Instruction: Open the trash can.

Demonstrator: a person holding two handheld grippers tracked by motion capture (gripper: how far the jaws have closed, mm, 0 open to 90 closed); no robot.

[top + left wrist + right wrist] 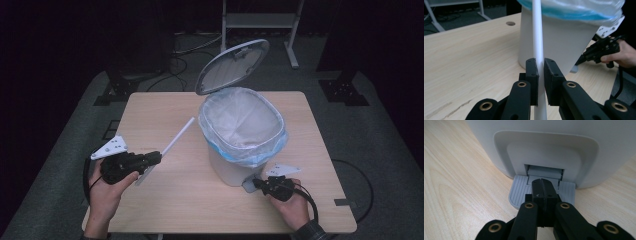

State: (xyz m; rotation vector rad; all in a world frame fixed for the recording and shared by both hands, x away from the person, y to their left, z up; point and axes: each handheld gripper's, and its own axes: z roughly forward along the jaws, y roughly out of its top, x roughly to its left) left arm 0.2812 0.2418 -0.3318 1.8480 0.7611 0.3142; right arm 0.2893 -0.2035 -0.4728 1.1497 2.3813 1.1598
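A white pedal bin (pixel 235 167) with a blue-edged plastic liner (pixel 243 125) stands mid-table, its lid (pixel 231 65) raised. My left gripper (pixel 155 159) is shut on a long white stick (pixel 176 136), which slants up toward the bin; in the left gripper view the stick (pixel 537 37) runs between the two pads (pixel 532 72). My right gripper (pixel 256 183) is shut with nothing in it. Its closed tips (pixel 543 185) rest on the grey ribbed foot pedal (pixel 517 190) at the bin's base (pixel 544 157).
The wooden table (pixel 165 200) has bare room at the left and front. A cable hole (pixel 510 23) lies in the tabletop. Behind the table stand a metal frame (pixel 260 22), black stands and loose cables on grey floor.
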